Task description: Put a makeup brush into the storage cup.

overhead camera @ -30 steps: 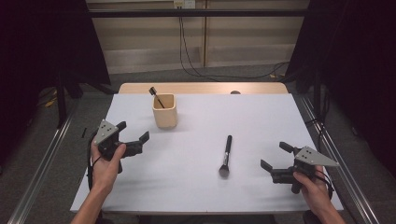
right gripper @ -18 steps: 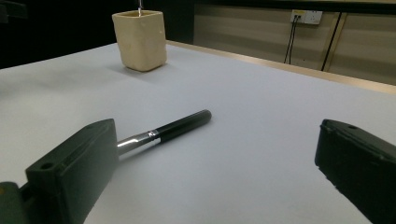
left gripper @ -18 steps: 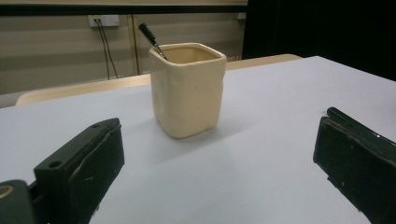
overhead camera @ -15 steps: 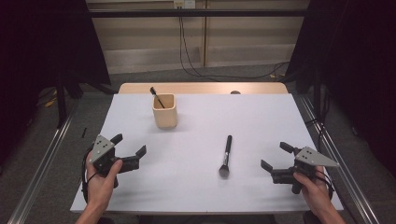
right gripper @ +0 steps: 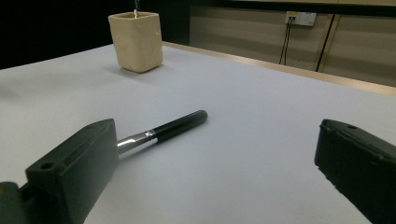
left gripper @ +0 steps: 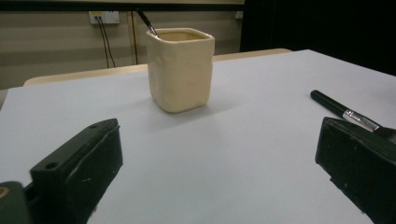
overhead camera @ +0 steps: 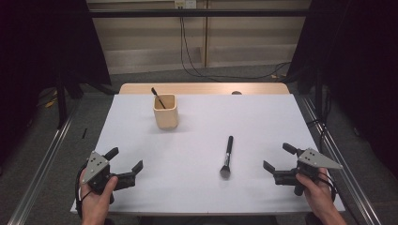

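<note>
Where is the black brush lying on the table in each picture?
High view: the brush lies right of middle on the white table, bristles toward the person.
Left gripper view: the brush is at the right edge, partly behind the right-hand jaw.
Right gripper view: the brush lies left of middle, its bristle end behind the left-hand jaw.
Shared landmark: the cream cup.

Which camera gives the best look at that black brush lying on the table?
The high view: the whole brush shows, bristles nearest the person. The right gripper view shows handle and ferrule, a jaw hiding the bristles. The left gripper view shows just its handle.
</note>
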